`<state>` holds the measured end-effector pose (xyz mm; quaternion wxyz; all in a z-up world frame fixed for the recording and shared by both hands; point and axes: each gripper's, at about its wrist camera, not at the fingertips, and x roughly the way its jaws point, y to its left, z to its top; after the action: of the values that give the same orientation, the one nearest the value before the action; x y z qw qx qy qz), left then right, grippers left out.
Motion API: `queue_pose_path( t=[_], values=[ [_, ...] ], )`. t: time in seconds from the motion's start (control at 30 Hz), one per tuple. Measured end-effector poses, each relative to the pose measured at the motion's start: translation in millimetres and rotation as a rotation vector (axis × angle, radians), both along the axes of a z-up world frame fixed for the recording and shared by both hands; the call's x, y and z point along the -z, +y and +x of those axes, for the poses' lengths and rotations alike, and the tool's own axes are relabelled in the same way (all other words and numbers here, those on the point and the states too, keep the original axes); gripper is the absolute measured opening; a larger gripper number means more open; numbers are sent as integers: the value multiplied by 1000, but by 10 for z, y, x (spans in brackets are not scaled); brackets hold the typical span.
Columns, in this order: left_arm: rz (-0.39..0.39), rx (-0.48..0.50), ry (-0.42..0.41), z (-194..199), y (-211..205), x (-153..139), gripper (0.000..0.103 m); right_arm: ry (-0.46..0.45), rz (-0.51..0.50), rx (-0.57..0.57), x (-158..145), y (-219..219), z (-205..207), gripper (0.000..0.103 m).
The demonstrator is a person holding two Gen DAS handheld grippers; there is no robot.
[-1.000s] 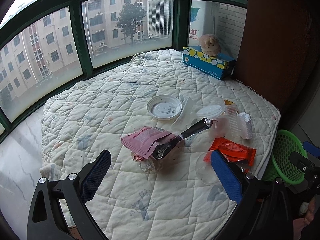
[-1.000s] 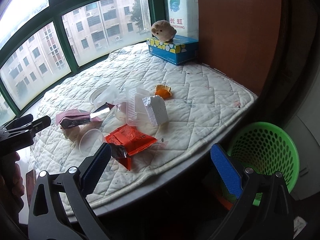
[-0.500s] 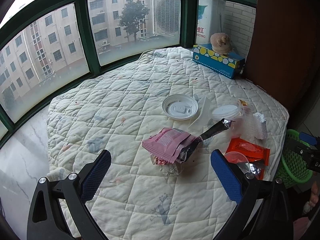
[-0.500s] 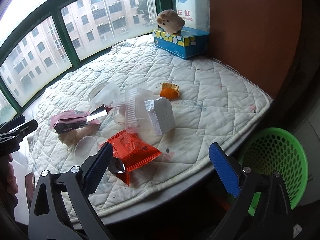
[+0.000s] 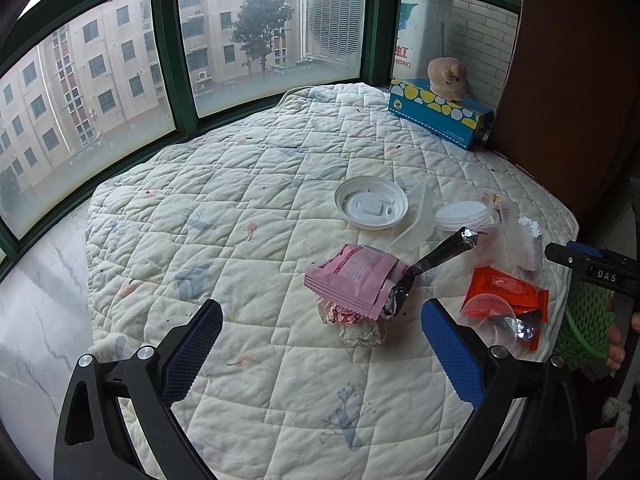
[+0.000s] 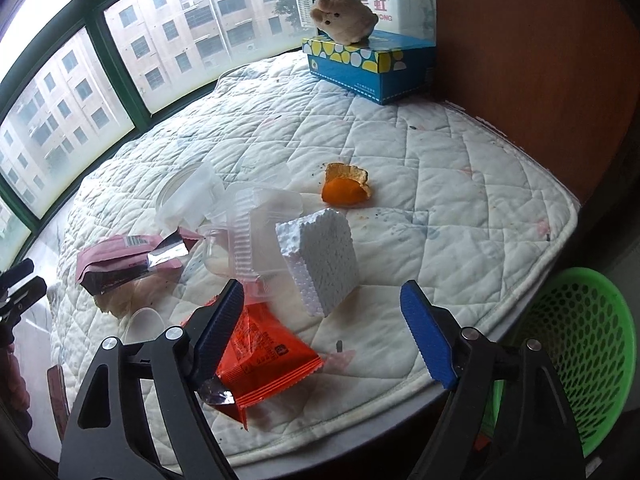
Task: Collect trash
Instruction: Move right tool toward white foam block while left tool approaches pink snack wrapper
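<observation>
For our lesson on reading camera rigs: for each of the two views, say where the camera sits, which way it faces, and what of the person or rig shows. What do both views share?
Left wrist: on the left gripper, jaws open, facing the quilted white mattress pad and windows; the right gripper shows at right.
Right wrist: on the right gripper, jaws open, over the pad's near edge, green plastic mesh basket at right; the left gripper shows at left.
Shared: pink foil wrapper, orange snack packet, blue tissue box.
</observation>
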<state>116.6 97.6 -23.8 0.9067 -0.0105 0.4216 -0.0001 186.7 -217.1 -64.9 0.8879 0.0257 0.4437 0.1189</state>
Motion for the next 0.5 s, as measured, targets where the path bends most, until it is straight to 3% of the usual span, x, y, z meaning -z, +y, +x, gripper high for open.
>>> queue_pose_path(
  t=[0.17, 0.5],
  values=[
    [-19, 9, 15, 80, 15, 70, 96, 38, 46, 2, 102, -57, 176, 72],
    [-62, 146, 71, 307, -107, 281, 96, 85, 114, 2, 237, -96, 297, 49]
  ],
)
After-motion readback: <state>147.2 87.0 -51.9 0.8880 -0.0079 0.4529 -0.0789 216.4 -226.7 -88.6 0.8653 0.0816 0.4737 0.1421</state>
